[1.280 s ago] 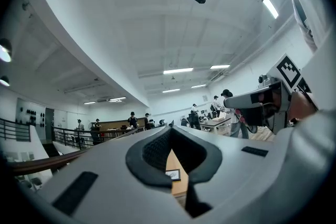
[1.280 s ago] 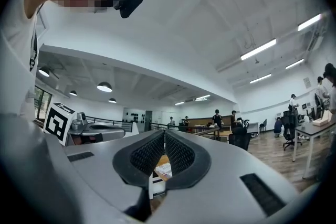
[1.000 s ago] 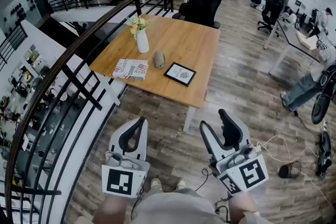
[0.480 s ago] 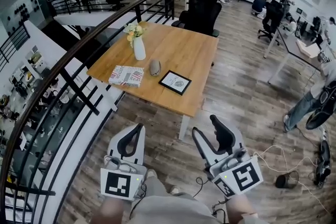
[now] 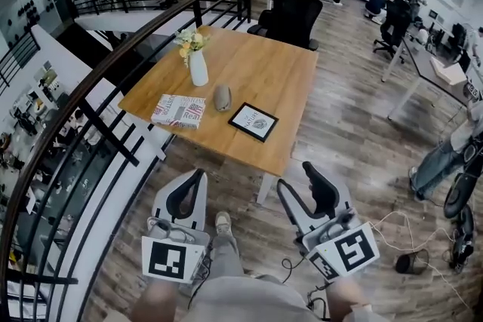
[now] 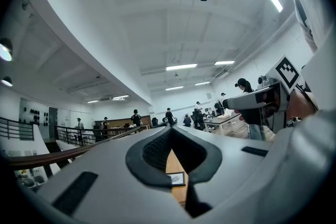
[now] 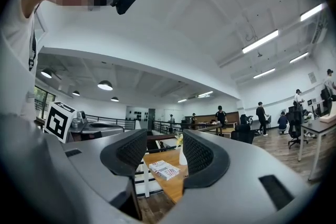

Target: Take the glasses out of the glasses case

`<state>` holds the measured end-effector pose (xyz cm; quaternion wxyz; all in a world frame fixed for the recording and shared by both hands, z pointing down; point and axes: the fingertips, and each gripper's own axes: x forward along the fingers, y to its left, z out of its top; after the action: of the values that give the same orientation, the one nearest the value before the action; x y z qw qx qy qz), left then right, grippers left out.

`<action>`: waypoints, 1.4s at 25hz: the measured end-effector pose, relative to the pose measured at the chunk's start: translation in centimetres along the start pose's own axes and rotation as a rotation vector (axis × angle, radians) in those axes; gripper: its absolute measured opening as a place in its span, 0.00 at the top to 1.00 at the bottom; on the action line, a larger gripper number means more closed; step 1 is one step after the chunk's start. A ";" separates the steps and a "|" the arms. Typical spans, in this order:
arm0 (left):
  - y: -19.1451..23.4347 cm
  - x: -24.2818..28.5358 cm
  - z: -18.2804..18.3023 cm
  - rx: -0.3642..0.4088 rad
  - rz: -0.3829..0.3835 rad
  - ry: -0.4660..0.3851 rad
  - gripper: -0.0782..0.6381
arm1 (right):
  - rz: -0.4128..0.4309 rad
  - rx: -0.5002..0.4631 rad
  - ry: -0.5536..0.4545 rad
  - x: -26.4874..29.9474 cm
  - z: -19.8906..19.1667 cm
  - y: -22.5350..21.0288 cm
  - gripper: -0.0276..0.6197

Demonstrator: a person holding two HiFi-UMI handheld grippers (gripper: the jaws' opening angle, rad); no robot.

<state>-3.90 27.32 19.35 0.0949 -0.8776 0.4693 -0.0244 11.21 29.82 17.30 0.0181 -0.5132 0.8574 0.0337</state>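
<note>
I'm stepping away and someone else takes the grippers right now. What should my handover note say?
Left gripper: jaws shut, empty.
Right gripper: jaws open, empty.
Both are over the floor, short of the wooden table.
Glasses case: closed, lying on the table between the magazine and the framed picture, untouched. The glasses are not visible, presumably inside.
Done: nothing yet.
Left: reach the table, open the case, take the glasses out.

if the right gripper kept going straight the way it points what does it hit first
Nothing close: the way from the right gripper looks free up to the wooden table, where the white vase or the book sits about in line. Depth is unclear.
</note>
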 end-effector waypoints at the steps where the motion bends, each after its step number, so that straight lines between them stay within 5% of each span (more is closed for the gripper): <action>1: 0.7 1.0 -0.6 -0.003 -0.002 0.004 0.87 | -0.003 0.000 0.006 1.1 -0.4 -0.5 0.59; 22: 23.7 26.0 -8.8 -0.020 -0.065 0.068 0.87 | -0.043 0.040 0.094 34.4 -5.6 -10.4 0.59; 35: 27.4 31.6 -11.3 -0.039 -0.050 0.090 0.87 | -0.032 0.052 0.135 41.4 -7.8 -14.7 0.59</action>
<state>-10.15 -15.35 23.81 0.0559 -0.8888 0.4513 -0.0568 4.63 -14.10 21.77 -0.0259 -0.5272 0.8490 -0.0236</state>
